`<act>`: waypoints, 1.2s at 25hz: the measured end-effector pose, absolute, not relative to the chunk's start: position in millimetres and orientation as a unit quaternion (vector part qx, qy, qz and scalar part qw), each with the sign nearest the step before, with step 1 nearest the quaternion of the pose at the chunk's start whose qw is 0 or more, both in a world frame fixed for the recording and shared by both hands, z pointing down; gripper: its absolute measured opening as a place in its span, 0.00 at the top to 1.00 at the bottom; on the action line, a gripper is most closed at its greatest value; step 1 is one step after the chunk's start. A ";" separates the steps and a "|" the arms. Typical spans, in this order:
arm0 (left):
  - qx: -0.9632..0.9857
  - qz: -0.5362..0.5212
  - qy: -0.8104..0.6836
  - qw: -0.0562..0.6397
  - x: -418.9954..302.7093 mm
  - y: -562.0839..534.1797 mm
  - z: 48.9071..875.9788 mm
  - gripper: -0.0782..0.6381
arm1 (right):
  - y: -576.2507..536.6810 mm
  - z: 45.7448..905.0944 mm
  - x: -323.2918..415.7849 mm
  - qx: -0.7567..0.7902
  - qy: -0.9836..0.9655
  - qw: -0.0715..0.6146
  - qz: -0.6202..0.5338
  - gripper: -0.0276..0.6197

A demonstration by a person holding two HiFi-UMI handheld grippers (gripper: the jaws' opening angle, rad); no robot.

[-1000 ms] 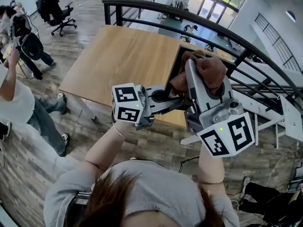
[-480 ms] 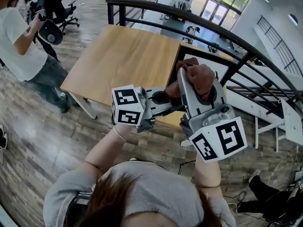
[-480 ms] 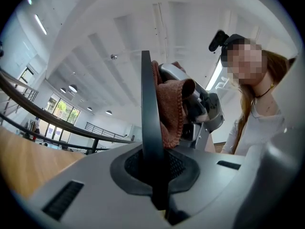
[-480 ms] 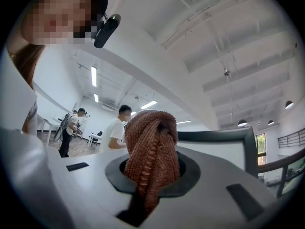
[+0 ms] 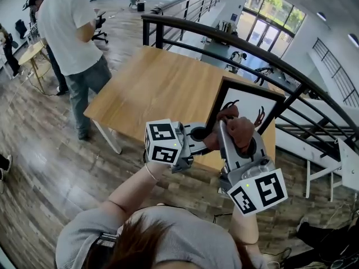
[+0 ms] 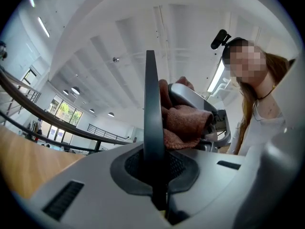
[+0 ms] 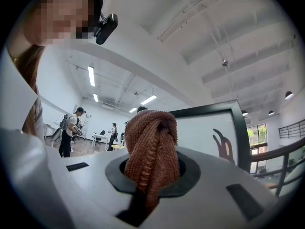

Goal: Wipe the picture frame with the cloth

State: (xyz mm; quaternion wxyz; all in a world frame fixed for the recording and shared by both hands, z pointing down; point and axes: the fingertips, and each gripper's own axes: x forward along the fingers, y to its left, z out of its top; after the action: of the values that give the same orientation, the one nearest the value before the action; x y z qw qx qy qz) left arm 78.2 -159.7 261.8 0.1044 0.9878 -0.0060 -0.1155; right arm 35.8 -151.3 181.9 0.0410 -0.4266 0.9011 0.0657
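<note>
checking the head view first: the left gripper (image 5: pixel 208 139) is closed on the lower left edge of the picture frame (image 5: pixel 249 100). the frame stands upright with a slight tilt over the near edge of the wooden bench (image 5: pixel 151 86). whether its lower edge rests on the bench cannot be told, as the grippers cover it. the frame is black, with a white picture bearing dark red marks. in the left gripper view it shows edge-on as a thin dark bar rising from between the jaws, which are clamped on it with no gap visible

the right gripper (image 5: pixel 231 129) is closed on a reddish-brown knitted cloth (image 5: pixel 244 132). the right gripper view shows the cloth bunched and standing up from between the jaws, filling the space there. in the head view the cloth sits at the lower part of the picture's face, just right of the left gripper's hold. the left gripper view shows the cloth lying against the frame's face; how firm the contact is cannot be told

the two grippers are near each other in front of the person holding them. beyond the bench runs a black railing (image 5: pixel 235 43). a standing person in a white shirt (image 5: pixel 70 24) is on the wooden floor (image 5: pixel 45 150) off the bench's far left corner, well apart from the frame
</note>
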 end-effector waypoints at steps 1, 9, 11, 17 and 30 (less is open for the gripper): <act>0.988 -0.114 -0.010 0.101 77.8 -160.1 260.7 0.87 | -148.2 185.9 35.9 -0.426 0.902 0.040 0.062 0.87; 0.977 -0.158 -0.025 0.141 65.7 -162.9 250.1 0.87 | -120.6 215.0 35.4 -0.413 0.910 0.028 0.022 0.87; 0.969 -0.185 -0.013 0.165 61.7 -163.7 242.3 0.87 | -117.3 225.9 39.1 -0.411 0.912 0.022 0.005 0.87; 0.964 -0.210 -0.010 0.163 60.5 -152.4 222.1 0.87 | -106.5 256.0 46.5 -0.397 0.916 0.009 -0.049 0.87; 0.981 -0.142 -0.025 0.126 72.0 -154.5 242.6 0.87 | -80.4 137.5 83.6 -0.424 0.897 0.081 0.095 0.87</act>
State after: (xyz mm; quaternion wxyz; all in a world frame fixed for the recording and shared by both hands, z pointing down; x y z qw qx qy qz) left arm 72.0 -154.5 242.6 0.1260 0.9814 -0.0255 -0.1425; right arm 83.6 -80.4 137.5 0.0807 -0.4239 0.8971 0.0945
